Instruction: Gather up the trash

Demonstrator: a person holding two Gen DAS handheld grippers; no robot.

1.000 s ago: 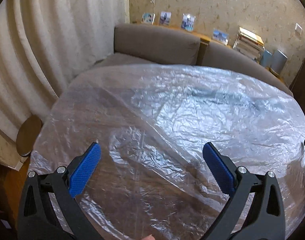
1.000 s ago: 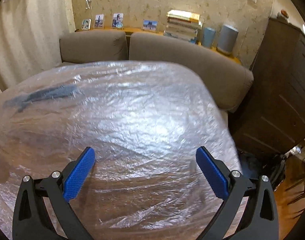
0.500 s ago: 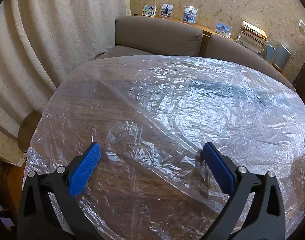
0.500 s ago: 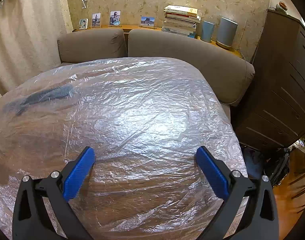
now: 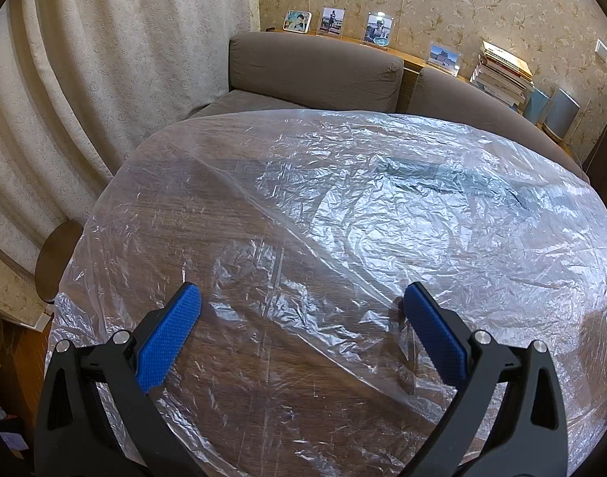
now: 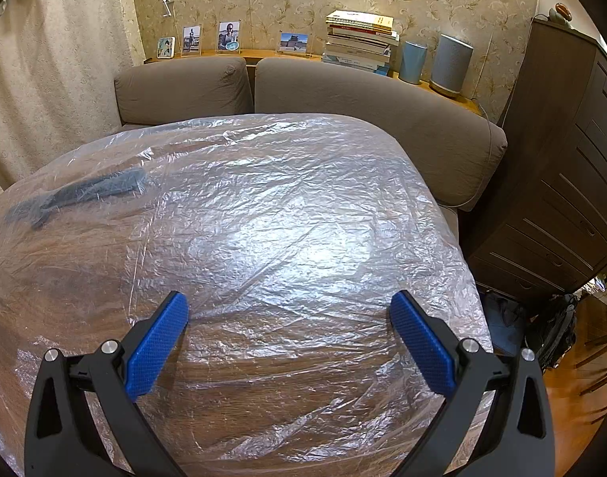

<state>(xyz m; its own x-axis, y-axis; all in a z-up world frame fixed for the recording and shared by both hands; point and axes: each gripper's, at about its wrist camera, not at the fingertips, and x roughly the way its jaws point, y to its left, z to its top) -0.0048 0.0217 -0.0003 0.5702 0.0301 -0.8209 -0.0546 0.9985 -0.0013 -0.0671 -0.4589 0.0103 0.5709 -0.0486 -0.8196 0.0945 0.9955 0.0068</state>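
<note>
Wooden counter [image 5: 263, 377] lay under crinkled film [image 5: 343, 206]; both grippers [image 5: 301, 310] [image 6: 289, 314] hovered over its near edge, jaws released.

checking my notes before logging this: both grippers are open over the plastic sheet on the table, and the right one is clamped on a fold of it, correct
Not quite. The right gripper is not clamped on anything: the right wrist view shows its jaws spread wide above the plastic sheet, holding nothing. The left gripper is likewise open over the sheet on the table.
</note>
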